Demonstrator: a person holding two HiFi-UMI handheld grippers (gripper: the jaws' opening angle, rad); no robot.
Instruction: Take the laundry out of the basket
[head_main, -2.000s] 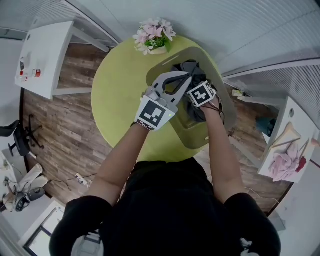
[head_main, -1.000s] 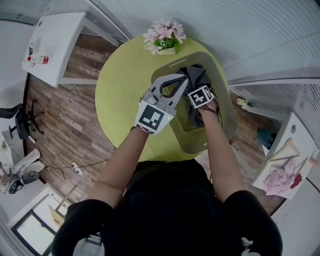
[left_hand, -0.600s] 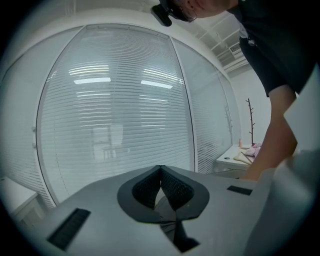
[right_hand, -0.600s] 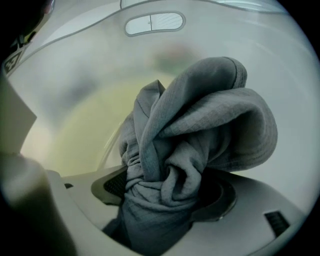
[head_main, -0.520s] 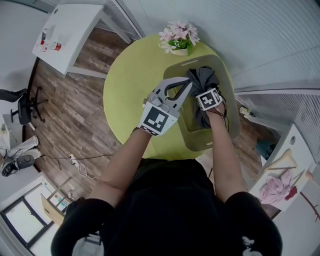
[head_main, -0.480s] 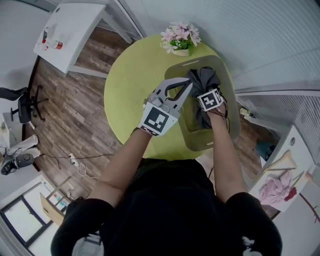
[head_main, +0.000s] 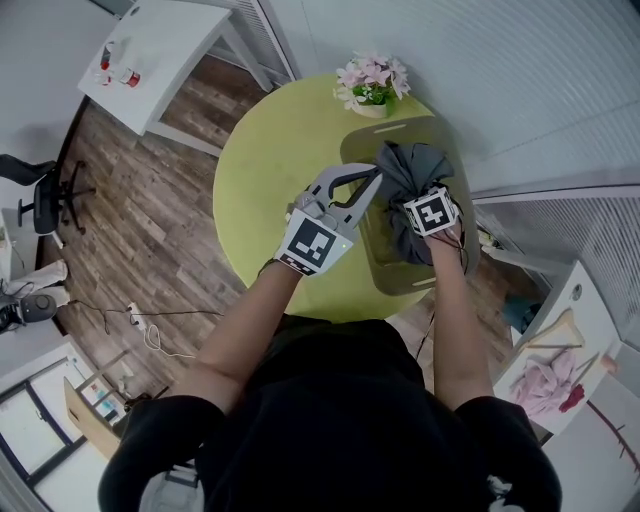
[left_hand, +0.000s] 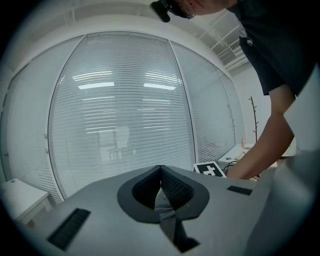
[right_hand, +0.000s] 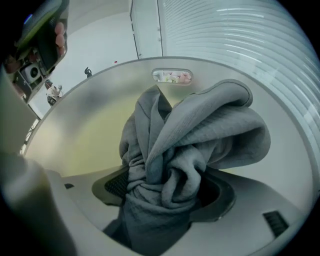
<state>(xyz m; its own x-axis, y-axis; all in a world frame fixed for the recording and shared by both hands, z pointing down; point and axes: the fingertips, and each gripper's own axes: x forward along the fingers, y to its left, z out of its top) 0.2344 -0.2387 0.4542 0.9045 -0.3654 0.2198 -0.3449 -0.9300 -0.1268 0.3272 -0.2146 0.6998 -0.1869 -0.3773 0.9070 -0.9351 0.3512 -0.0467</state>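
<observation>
A grey garment (head_main: 412, 170) is bunched up over the olive basket (head_main: 400, 282), which stands on the right side of the round yellow-green table (head_main: 270, 190). My right gripper (head_main: 432, 213) points steeply down into the basket. Its jaws have just been closing, and they hold a thick twisted bunch of the garment (right_hand: 170, 150) between the pads; in the right gripper view my right gripper (right_hand: 167, 194) sits above the basket wall (right_hand: 95, 115). My left gripper (head_main: 376, 174) reaches in from the left, and in its own view my left gripper (left_hand: 160, 170) pinches a thin fold of grey cloth (left_hand: 164, 207).
A pot of pink flowers (head_main: 372, 85) stands on the table behind the basket. A white side table (head_main: 150, 50) is at the upper left, a black chair (head_main: 40, 190) at the left, and a white shelf with pink cloth (head_main: 545, 385) at the lower right. Slatted glass walls lie beyond.
Both grippers have risen with the grey garment, which now stands higher and more gathered above the basket. The left gripper has kept its pinch on the cloth.
</observation>
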